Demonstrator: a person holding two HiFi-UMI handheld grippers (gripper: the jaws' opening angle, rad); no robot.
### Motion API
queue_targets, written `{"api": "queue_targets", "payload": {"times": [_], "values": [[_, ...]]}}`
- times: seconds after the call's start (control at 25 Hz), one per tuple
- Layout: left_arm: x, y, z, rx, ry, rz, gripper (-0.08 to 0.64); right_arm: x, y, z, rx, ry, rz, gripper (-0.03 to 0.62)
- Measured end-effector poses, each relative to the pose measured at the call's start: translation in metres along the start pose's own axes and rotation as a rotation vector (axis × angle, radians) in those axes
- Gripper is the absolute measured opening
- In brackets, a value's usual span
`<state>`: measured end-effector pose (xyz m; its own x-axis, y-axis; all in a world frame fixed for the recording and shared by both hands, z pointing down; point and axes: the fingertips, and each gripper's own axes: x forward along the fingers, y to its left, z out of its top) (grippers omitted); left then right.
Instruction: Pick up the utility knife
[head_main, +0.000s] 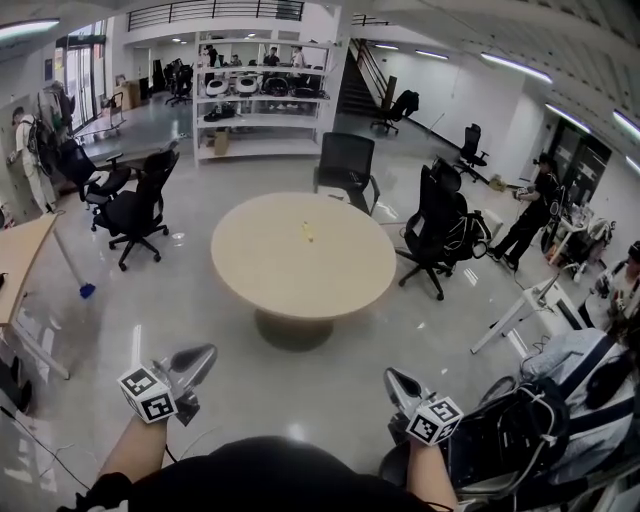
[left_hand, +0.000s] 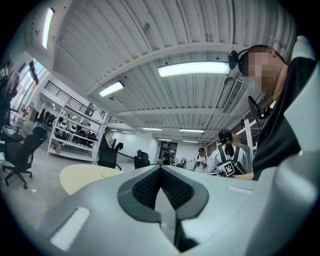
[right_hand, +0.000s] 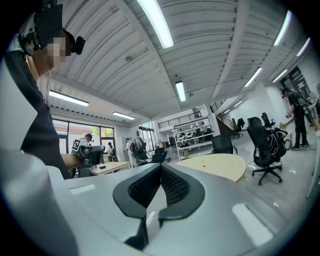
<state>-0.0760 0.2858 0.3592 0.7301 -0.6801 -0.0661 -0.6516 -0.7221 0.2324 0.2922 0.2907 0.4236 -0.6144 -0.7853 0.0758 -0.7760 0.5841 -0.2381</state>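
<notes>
Lying on the bench (head_main: 300, 275): the utility knife (head_main: 308, 232) is sitting near the middle of the round top, small and yellow, well apart from both grippers.
Head view alone: it is showing both grippers at once, the left gripper (head_main: 204, 356) and the right gripper (head_main: 393, 379) hanging low over the shiny floor (head_main: 200, 320), short of the bench, each carrying its marker cube (head_main: 148, 393).
Left fingers (left_hand: 144, 187): the left gripper view is showing them pressing together along one seam, with nothing between them; the head view is giving only their closed outline.
Right fingers (right_hand: 176, 187): the right gripper view is showing the same, the ribbed pads meeting and gripping nothing.
Knife from the left gripper view: it is appearing only as a faint yellow fleck on the pale top, left of the fingers and hard to make out.
Knife from the right gripper view: it is showing as a yellow speck on the top, right of the fingers.
Chairs (head_main: 135, 205): black office chairs are standing around the bench, all plain only from the head view.
Ceiling (left_hand: 150, 50): only the gripper views are catching it, ribbed and carrying strip lights (left_hand: 194, 68).
People (left_hand: 230, 155): the left gripper view is catching some standing past the bench; the right gripper view is catching others by the windows (right_hand: 90, 132).
</notes>
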Motion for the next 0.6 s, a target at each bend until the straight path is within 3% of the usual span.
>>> {"api": "queue_targets", "payload": {"times": [0.28,0.44,0.6], "values": [[0.025,0.046,-0.006,-0.025,-0.003,-0.066,-0.006,0.027,-0.005,0.004,-0.032,0.013,-0.073,0.015],[0.044,0.098,0.002,-0.018,-0.015,-0.137,-0.006,0.067,-0.007,0.018,-0.042,-0.010,-0.138,0.015],[0.053,0.161,0.026,0.003,-0.016,-0.165,-0.006,0.125,0.007,0.030,-0.069,-0.009,-0.152,0.015]]}}
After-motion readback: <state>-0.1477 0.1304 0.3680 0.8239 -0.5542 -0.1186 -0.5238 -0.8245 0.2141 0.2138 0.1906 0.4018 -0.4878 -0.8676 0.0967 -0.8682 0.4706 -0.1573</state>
